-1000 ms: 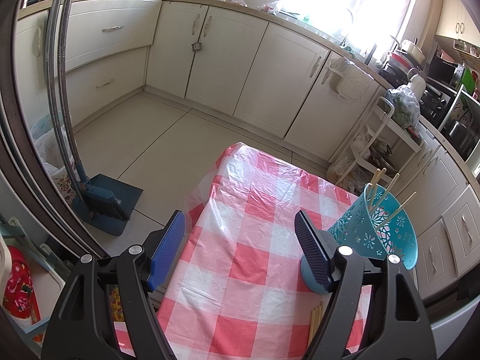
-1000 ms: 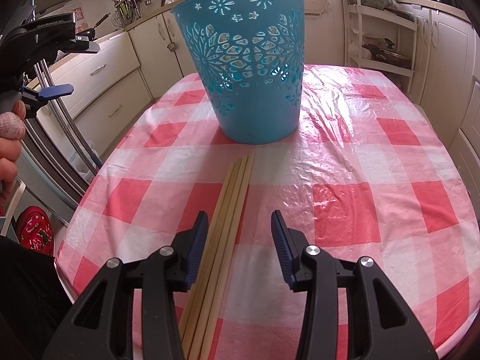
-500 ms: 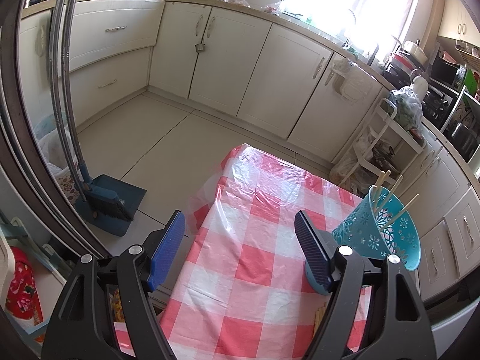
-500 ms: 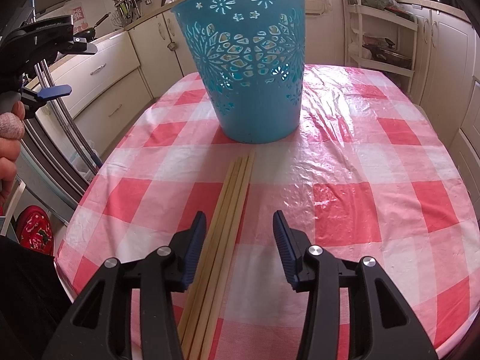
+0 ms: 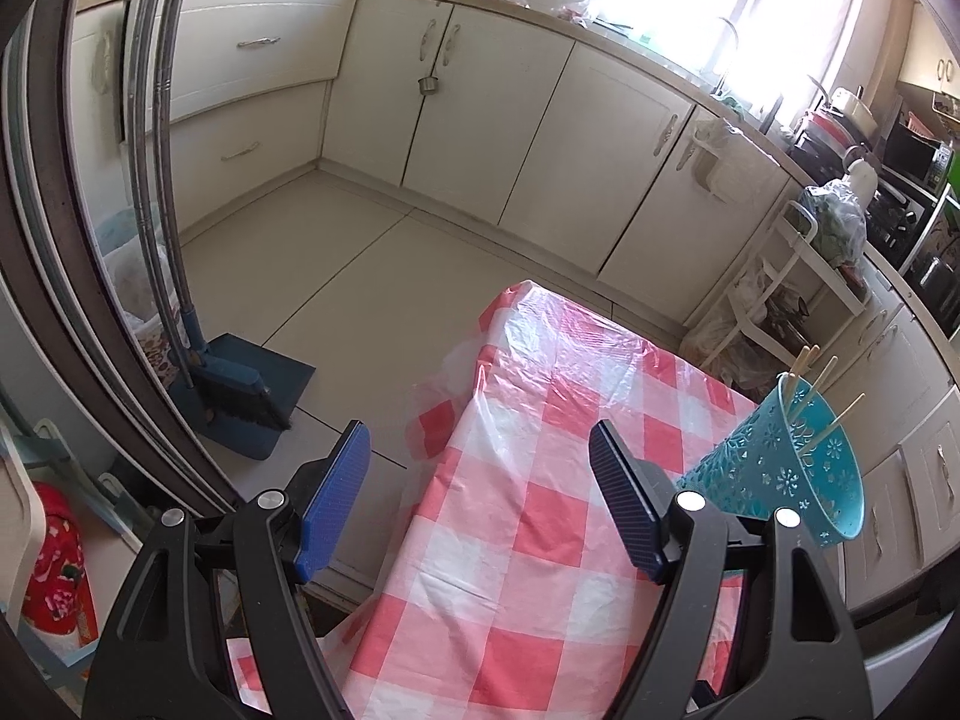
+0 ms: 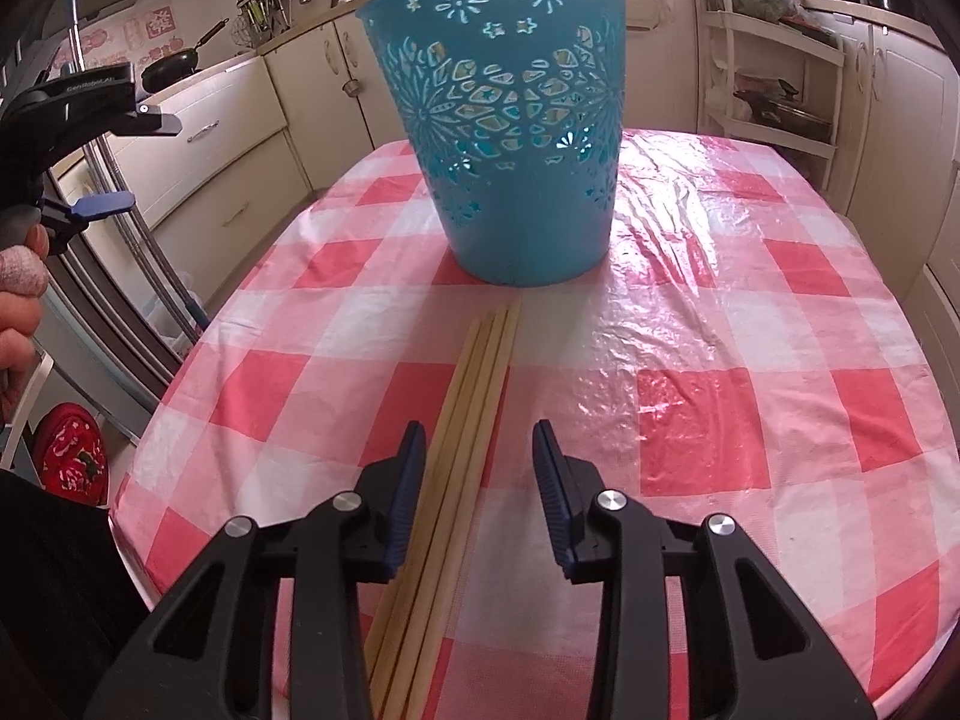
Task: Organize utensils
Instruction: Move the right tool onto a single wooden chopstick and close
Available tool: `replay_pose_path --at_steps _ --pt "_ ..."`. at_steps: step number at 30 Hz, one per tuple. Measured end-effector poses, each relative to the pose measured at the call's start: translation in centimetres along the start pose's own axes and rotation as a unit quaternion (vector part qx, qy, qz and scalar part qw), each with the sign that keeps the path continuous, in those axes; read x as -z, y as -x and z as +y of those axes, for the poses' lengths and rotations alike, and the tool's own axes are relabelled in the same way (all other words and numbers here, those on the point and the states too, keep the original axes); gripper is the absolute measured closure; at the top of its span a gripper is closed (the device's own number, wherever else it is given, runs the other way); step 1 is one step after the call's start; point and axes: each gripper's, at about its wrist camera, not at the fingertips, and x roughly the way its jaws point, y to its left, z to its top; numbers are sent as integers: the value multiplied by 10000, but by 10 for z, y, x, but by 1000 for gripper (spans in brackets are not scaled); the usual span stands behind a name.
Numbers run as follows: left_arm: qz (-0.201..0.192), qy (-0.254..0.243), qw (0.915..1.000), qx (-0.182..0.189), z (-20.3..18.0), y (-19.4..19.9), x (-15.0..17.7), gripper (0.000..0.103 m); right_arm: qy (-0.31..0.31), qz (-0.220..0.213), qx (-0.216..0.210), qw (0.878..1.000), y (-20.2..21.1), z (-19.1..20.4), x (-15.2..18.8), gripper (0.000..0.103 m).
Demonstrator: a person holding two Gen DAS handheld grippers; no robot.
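A teal cut-out basket (image 6: pixel 522 180) stands upright on the red-and-white checked table (image 6: pixel 720 360). Chopsticks (image 5: pixel 804 372) lean inside the basket (image 5: pixel 780 468). Several more wooden chopsticks (image 6: pixel 480 372) lie side by side from the basket's foot towards me. My right gripper (image 6: pixel 478 438) straddles their near part. Its jaws are closing; the sticks lie by the left pad and the right pad stands apart. My left gripper (image 5: pixel 477 444) hangs open above the table's left edge (image 5: pixel 540 510) with nothing between its fingers. It also shows at the far left as the left gripper (image 6: pixel 90 204), held by a hand (image 6: pixel 18 300).
A blue broom and dustpan (image 5: pixel 240 384) lean on the floor left of the table. Cream cabinets (image 5: pixel 480 120) run along the walls. A white trolley rack (image 5: pixel 798 276) with bags stands beyond the table's far end. A red flowered bag (image 5: pixel 54 564) sits low at the left.
The right gripper's jaws have narrowed a little around the chopsticks. The left gripper has drifted slightly and sunk a bit, still open. The basket and chopsticks have not moved.
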Motion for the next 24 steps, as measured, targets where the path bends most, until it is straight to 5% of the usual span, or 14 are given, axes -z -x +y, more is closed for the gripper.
replay_pose_path --at_steps 7,24 --pt "47 -51 10000 -7 -3 2 0 31 -36 82 197 9998 -10 -8 -12 77" --pt "112 -147 9998 -25 -11 -5 -5 31 53 156 217 9996 -22 -13 -25 78"
